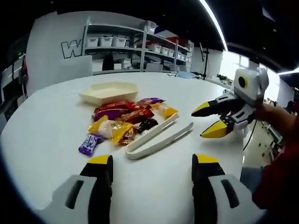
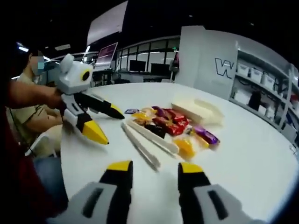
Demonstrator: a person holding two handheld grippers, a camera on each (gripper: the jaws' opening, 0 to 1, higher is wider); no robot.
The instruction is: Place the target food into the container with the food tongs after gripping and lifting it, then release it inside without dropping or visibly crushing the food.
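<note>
In the left gripper view, the left claw (image 1: 152, 164) hung above the white table (image 1: 42, 126) with its two yellow-tipped jaws well apart and nothing between them. Just ahead of it lay the white food tongs (image 1: 159, 137), flat on the table, with their open ends pointing away and the joined end nearest to the claw. Touching the tongs on one side was a heap of wrapped snacks (image 1: 126, 119) in red, yellow and purple foil, and beyond the heap stood the shallow cream container (image 1: 110, 91). The right claw (image 1: 212, 119) came in from the right, also spread open and holding nothing. In the right gripper view, the right claw (image 2: 154, 171) stood open over the table (image 2: 247, 158), the tongs (image 2: 145, 142) lay between it and the snacks (image 2: 170, 123), the container (image 2: 198, 109) was behind them, and the left claw (image 2: 105, 123) hovered near the tongs. I judged the tongs to be light, stiff plastic and rather slippery, best taken at the middle of the arms. The snacks looked light, with smooth crackling wrappers, so a gentle squeeze across a packet's middle would suit.
</note>
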